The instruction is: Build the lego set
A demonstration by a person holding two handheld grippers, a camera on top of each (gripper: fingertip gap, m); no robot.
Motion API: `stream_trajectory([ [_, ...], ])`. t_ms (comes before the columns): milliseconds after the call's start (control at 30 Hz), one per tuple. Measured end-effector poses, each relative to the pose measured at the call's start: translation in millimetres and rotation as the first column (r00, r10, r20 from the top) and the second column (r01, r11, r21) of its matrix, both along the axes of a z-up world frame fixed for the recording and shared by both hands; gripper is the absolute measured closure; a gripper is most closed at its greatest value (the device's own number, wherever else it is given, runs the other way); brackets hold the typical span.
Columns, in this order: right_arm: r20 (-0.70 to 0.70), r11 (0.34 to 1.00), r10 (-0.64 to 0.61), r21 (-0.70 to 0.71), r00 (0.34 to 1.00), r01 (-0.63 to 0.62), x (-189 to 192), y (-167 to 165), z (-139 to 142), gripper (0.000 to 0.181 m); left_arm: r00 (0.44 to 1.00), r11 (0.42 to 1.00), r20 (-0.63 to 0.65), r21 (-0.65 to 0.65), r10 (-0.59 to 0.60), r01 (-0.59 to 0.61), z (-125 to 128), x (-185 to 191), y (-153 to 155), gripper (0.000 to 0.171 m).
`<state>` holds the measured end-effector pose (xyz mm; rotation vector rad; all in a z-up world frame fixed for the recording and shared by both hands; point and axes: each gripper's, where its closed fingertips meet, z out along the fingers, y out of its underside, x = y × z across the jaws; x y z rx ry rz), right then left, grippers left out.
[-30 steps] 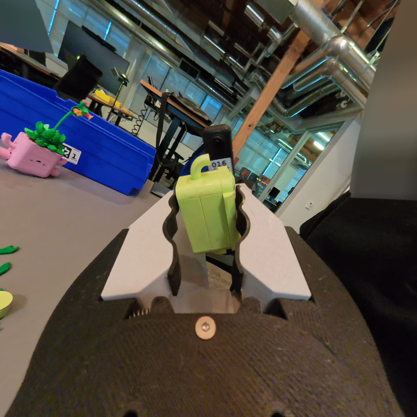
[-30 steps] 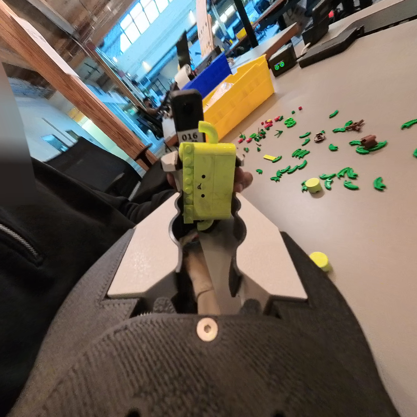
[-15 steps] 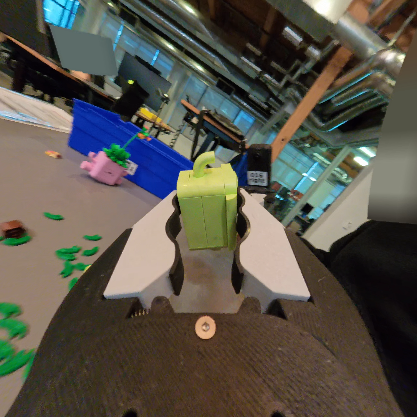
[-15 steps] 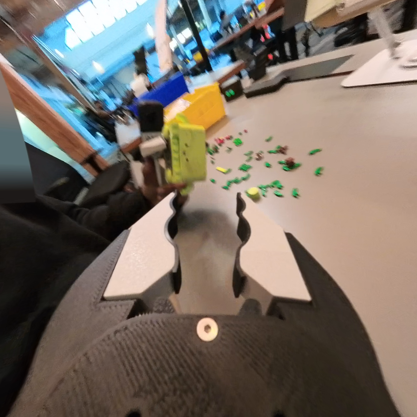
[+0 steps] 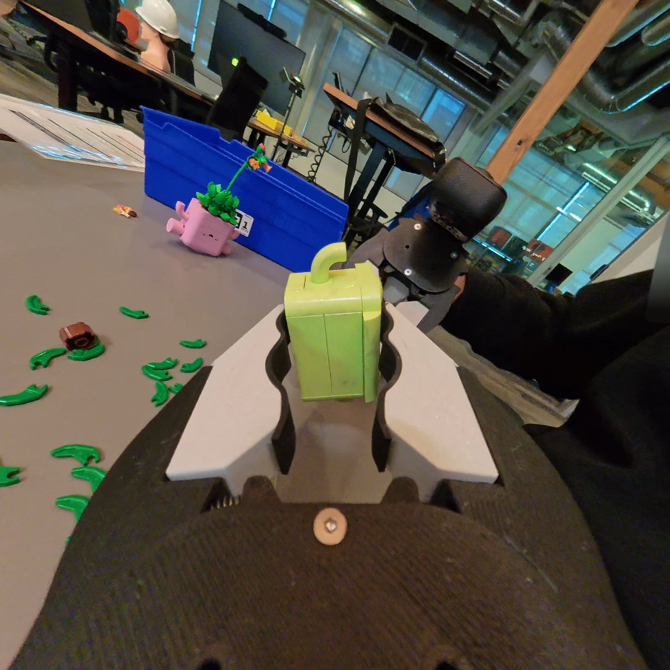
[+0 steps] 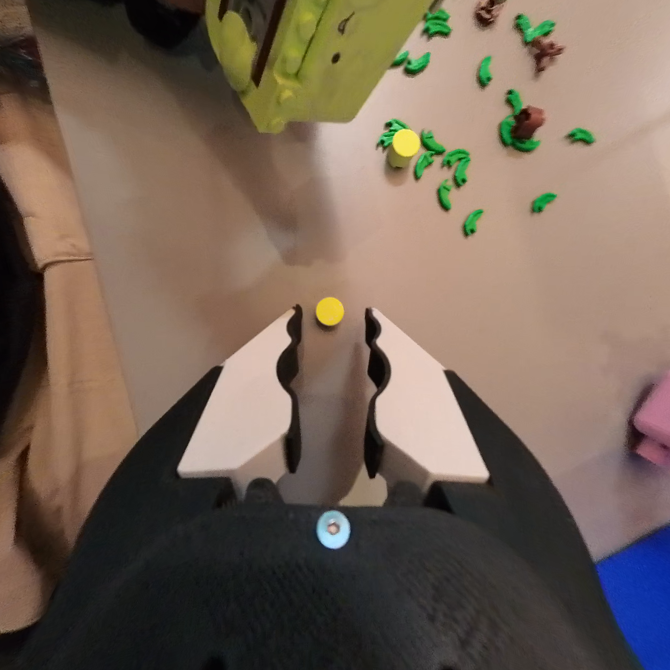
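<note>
My left gripper (image 5: 333, 315) is shut on a lime-green lego pot block (image 5: 331, 337) with a curved hook on top, held above the grey table. The same block (image 6: 308, 61) shows at the top of the right wrist view. My right gripper (image 6: 333, 311) is open and empty, pointing down at the table, with a small yellow round piece (image 6: 329, 311) lying between its fingertips. The right gripper also shows beyond the block in the left wrist view (image 5: 431, 268). A second yellow cylinder (image 6: 403, 147) stands among green leaf pieces (image 6: 453, 163).
A finished pink lego pot with a green plant (image 5: 206, 228) stands before a blue bin (image 5: 253, 188). Green leaves (image 5: 159, 369) and a brown piece (image 5: 77, 336) lie scattered at the left. A person's dark sleeve (image 5: 525, 326) is at the right. Some 11 cm of space lies between my two pairs of fingers.
My right gripper has let go of the green block, pulled away and tipped down over the yellow round piece. My left gripper still holds the block and has swung a little to the left.
</note>
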<state>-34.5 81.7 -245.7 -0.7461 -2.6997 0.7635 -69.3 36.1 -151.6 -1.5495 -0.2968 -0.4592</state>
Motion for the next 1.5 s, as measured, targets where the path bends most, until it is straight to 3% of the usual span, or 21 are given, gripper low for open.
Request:
stream_trajectory([
  [100,0.040,0.999,0.035,0.008,0.999,-0.035,-1,-5,-5,0.150,1.000,1.000,0.013,-0.005,-0.009,0.009,-3,0,-1,0.125],
  [167,0.047,0.998,0.044,0.032,0.998,-0.045,-1,-4,-10,0.162,1.000,1.000,0.016,-0.011,-0.009,0.009,-5,0,-1,0.125],
  [267,0.031,1.000,0.005,-0.006,1.000,-0.005,-3,-1,-5,0.167,0.999,1.000,0.030,-0.007,-0.015,0.016,-5,0,-2,0.126],
  [333,-0.012,0.982,-0.073,-0.177,0.997,0.069,-11,-5,15,0.167,0.998,0.999,0.045,0.002,-0.034,0.034,-5,3,-2,0.126],
  [367,-0.013,0.940,-0.120,-0.324,0.993,0.109,-14,-10,31,0.167,0.997,0.999,0.056,0.008,-0.048,0.048,-5,5,-2,0.126],
  [400,0.004,0.860,-0.171,-0.488,0.985,0.151,-17,-13,51,0.167,0.996,0.998,0.067,0.015,-0.061,0.060,-4,7,-1,0.125],
  [467,0.108,0.595,-0.244,-0.768,0.964,0.237,-21,-12,92,0.167,0.993,0.996,0.090,0.040,-0.079,0.076,-1,11,1,0.125],
  [533,0.230,0.327,-0.254,-0.894,0.939,0.307,-21,-6,117,0.167,0.989,0.993,0.116,0.082,-0.096,0.087,4,16,4,0.125],
  [567,0.279,0.231,-0.242,-0.914,0.929,0.334,-20,-4,123,0.167,0.987,0.990,0.125,0.104,-0.104,0.092,7,19,6,0.125],
  [633,0.347,0.102,-0.201,-0.923,0.916,0.372,-15,-6,130,0.168,0.984,0.988,0.135,0.121,-0.114,0.098,11,24,9,0.125],
  [700,0.379,0.038,-0.175,-0.920,0.909,0.390,-12,-10,133,0.168,0.984,0.988,0.126,0.109,-0.123,0.109,10,29,13,0.125],
  [1000,0.357,0.008,-0.177,-0.931,0.917,0.364,-1,-24,143,0.167,0.971,0.977,0.159,0.142,-0.180,0.158,17,44,20,0.125],
  [1333,0.323,0.101,-0.228,-0.930,0.919,0.352,4,-23,138,0.168,0.964,0.973,0.169,0.141,-0.204,0.181,17,50,21,0.125],
  [1500,0.318,0.111,-0.242,-0.929,0.917,0.352,4,-24,137,0.168,0.956,0.971,0.201,0.156,-0.213,0.183,17,50,21,0.125],
])
